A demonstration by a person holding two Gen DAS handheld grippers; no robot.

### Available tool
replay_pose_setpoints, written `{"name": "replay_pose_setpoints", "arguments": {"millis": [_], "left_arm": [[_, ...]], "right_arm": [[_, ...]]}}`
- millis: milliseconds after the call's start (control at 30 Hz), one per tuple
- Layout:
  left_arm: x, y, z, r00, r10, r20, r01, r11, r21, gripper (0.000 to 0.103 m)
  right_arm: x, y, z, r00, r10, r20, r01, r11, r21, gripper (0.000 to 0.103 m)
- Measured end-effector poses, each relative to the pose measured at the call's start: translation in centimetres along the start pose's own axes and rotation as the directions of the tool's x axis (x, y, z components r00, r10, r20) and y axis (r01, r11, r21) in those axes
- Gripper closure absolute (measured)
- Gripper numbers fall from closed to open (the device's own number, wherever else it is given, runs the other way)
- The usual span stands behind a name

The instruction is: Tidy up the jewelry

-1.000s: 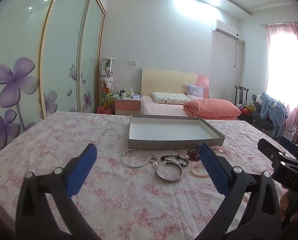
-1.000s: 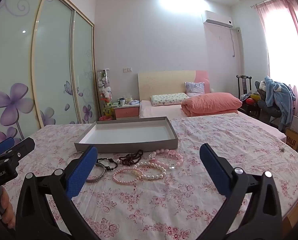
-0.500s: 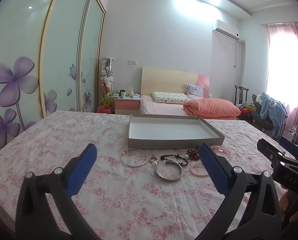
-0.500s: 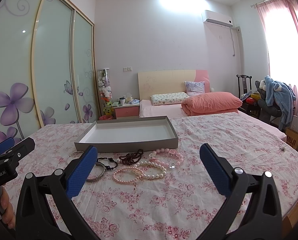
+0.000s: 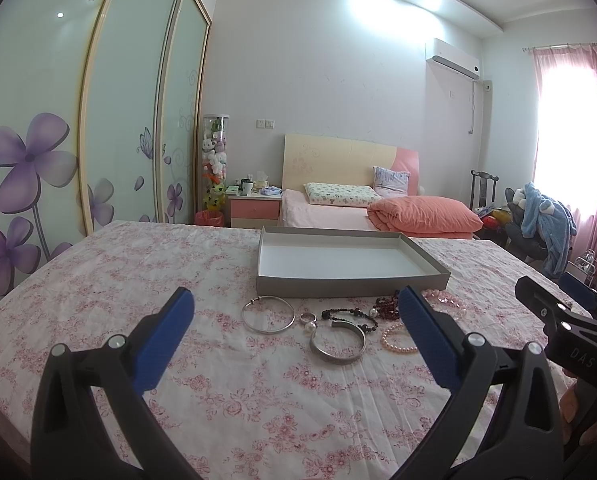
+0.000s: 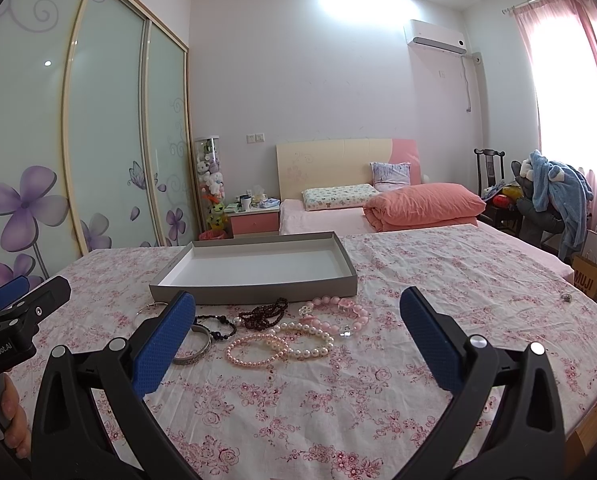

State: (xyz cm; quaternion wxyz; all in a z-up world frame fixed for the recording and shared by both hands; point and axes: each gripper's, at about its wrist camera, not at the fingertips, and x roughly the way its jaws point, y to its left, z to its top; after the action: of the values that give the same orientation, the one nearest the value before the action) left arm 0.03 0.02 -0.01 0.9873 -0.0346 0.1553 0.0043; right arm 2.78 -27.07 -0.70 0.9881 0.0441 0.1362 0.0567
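Note:
A shallow grey tray (image 5: 350, 282) (image 6: 254, 292) with a white, bare floor lies on the floral tablecloth. In front of it is a row of jewelry: a thin silver bangle (image 5: 268, 314), a small ring (image 5: 308, 316), a wide silver cuff (image 5: 337, 345) (image 6: 192, 346), a black bead bracelet (image 5: 348, 314) (image 6: 214, 322), dark red beads (image 6: 263, 313), pink pearl strands (image 6: 258, 350) and a pink bead bracelet (image 6: 338, 312). My left gripper (image 5: 292, 340) hangs open short of the bangle and cuff. My right gripper (image 6: 296, 340) is open just short of the pearls. Neither holds anything.
The floral cloth (image 6: 438, 280) spreads wide around the tray, with the table edge at right (image 6: 590, 420). A person's hand (image 6: 12, 420) holds the left tool. Behind stand a bed (image 5: 358, 216), a nightstand (image 5: 254, 208) and a wardrobe (image 5: 98, 120).
Both views have crept very slightly closer to the jewelry. The pieces and the tray lie as before, and both grippers stay open.

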Motion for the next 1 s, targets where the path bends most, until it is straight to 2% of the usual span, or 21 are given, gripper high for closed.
{"name": "replay_pose_setpoints", "arguments": {"millis": [1000], "left_arm": [[0.00, 0.01, 0.00, 1.000, 0.000, -0.004, 0.000, 1.000, -0.002, 0.004]], "right_arm": [[0.03, 0.05, 0.10, 1.000, -0.002, -0.006, 0.002, 1.000, 0.001, 0.002]]}}
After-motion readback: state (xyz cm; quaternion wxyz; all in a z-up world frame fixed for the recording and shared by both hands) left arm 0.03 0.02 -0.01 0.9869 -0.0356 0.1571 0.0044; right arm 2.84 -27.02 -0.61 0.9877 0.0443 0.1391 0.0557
